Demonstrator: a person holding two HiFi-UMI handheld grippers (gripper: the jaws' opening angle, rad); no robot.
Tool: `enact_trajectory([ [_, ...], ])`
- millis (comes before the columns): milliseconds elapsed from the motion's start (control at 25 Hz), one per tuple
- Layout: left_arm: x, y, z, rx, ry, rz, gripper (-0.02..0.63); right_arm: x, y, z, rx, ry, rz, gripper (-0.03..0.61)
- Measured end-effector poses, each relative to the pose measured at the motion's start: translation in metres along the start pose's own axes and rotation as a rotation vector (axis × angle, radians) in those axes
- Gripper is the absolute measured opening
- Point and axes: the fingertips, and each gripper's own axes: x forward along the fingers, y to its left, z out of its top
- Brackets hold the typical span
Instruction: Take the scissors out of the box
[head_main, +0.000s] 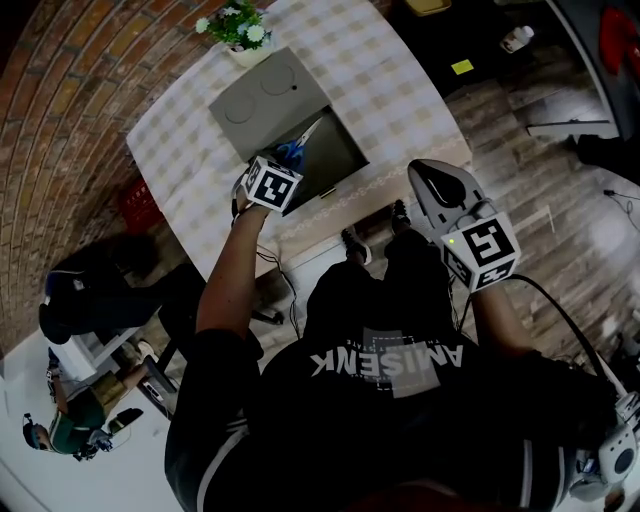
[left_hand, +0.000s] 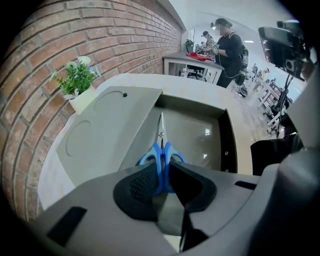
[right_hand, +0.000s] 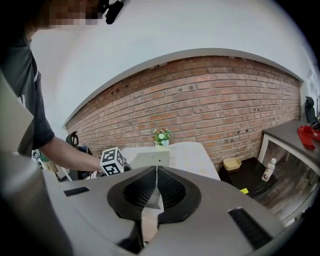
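Scissors (left_hand: 161, 150) with blue handles and steel blades are over the open grey box (left_hand: 230, 146). My left gripper (left_hand: 161, 176) is shut on the handles, and the blades point away toward the box's far side. In the head view the left gripper (head_main: 284, 170) sits at the box's (head_main: 342, 166) near left corner, and the scissors (head_main: 297, 148) stick out beyond its marker cube. I cannot tell whether the blades touch the box floor. The lid (left_hand: 107, 131) lies folded back to the left. My right gripper (right_hand: 156, 187) is shut on nothing. It is held back from the table's near edge (head_main: 438, 188).
A potted plant (head_main: 236, 24) stands behind the lid on the checked table (head_main: 400, 90). A brick wall (left_hand: 60, 40) runs along the left. A red crate (head_main: 137, 206) sits on the floor by the table. People (left_hand: 227, 45) work at a far desk.
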Motion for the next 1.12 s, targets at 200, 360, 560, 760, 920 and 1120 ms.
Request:
enact_trajectory([
  [200, -0.016, -0.003, 0.003, -0.011, -0.023, 0.005, 0.089, -0.005, 0.005, 0.009, -0.009, -0.014, 0.017, 0.043],
  [360, -0.034, -0.009, 0.008, -0.023, -0.052, 0.005, 0.089, -0.010, 0.008, 0.019, -0.033, -0.023, 0.033, 0.043],
  [560, -0.061, -0.011, 0.017, -0.087, -0.143, 0.015, 0.089, -0.014, 0.011, 0.035, -0.055, -0.042, 0.049, 0.043],
  [760, -0.095, -0.007, 0.027, -0.151, -0.247, 0.040, 0.089, -0.015, 0.020, 0.049, -0.080, -0.049, 0.086, 0.043],
  [920, -0.121, -0.008, 0.036, -0.205, -0.312, 0.068, 0.089, -0.015, 0.024, 0.060, -0.104, -0.064, 0.127, 0.043],
  [1120, -0.160, -0.009, 0.052, -0.247, -0.403, 0.123, 0.089, -0.013, 0.023, 0.077, -0.130, -0.084, 0.164, 0.043],
])
